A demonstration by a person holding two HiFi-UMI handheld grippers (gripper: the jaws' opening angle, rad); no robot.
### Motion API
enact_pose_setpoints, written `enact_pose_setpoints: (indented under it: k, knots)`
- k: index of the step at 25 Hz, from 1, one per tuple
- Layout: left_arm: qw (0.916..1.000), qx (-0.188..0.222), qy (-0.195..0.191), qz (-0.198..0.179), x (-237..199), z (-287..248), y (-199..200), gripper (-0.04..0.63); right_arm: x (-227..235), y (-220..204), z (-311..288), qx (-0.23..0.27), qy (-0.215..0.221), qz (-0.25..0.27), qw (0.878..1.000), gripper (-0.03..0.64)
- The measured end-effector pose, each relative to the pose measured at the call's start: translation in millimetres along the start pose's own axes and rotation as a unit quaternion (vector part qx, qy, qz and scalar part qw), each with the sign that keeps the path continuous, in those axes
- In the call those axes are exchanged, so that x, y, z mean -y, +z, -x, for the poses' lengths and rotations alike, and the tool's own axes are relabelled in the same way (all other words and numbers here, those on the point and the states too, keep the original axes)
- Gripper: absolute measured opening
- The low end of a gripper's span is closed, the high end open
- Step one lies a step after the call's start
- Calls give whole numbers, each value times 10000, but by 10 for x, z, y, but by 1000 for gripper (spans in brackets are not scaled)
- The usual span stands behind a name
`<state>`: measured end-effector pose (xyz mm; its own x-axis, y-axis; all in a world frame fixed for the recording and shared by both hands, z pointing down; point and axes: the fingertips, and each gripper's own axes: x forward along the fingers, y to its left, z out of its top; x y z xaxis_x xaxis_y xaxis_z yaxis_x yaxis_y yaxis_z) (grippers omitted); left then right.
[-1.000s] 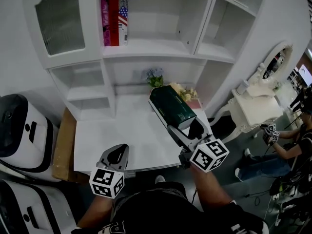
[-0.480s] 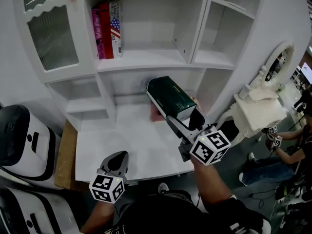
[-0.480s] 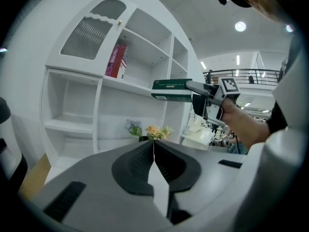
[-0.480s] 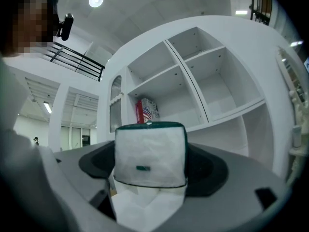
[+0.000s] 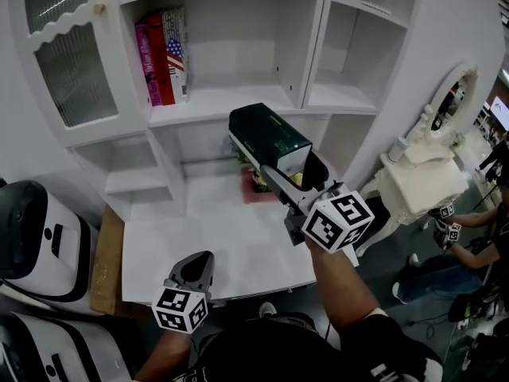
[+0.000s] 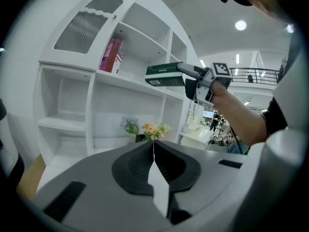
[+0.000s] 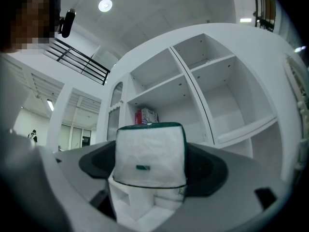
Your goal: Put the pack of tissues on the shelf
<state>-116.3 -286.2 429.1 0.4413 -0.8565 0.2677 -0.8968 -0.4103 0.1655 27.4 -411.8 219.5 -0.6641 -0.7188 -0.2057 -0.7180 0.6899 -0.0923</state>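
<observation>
**Shelf unit and counter.** A white shelf unit (image 5: pixel 315 38) rises behind a white counter (image 5: pixel 199 233). Its wide open shelf (image 5: pixel 231 100) is the likely target and is bare except for a few books (image 5: pixel 163 52) standing at its left end.

**Pack of tissues.** The dark green pack of tissues (image 5: pixel 269 138) is off the counter and in the air. It is held roughly level in front of the open shelf, with its far end near the shelf's front edge.

**Task progress (judged).** The lift and approach look done. The pack is not yet resting on the shelf board, so it remains to carry it forward, set it down and let go.

**Grippers.** The right gripper (image 5: pixel 290 173) has its fingers clamped on the near end of the pack. The left gripper (image 5: pixel 195 265) is low over the counter's front edge, well apart from the pack, with its fingers pressed together on nothing.

**What each view adds.**
- The head view alone shows both grippers and the counter together, but the pack covers most of what stands behind it.
- The left gripper view gives a side profile, with the pack near the height of the shelf board. It also shows a small bunch of flowers (image 6: pixel 147 128) at the back of the counter.
- The right gripper view alone shows the pack's white end face filling the gap between the fingers, with the books beyond.
</observation>
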Motion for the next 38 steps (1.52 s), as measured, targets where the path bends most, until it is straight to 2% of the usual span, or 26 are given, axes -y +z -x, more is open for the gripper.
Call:
enact_pose_setpoints:
  k: [11, 19, 30, 38]
  knots:
    - [9998, 123, 161, 66, -33, -76, 67, 15, 210, 270, -270, 281, -40, 51, 9996, 423]
    - [9993, 147, 335, 122, -88, -74, 67, 15, 349, 317, -559, 314, -124, -18, 9994, 423]
    - [9973, 184, 643, 308, -249, -11, 2, 17, 508, 395, -1074, 284, -294, 282, 9988, 423]
    - [9945, 208, 938, 425, -472, 77, 6, 17, 592, 342, -1399, 297, -448, 258, 9982, 420]
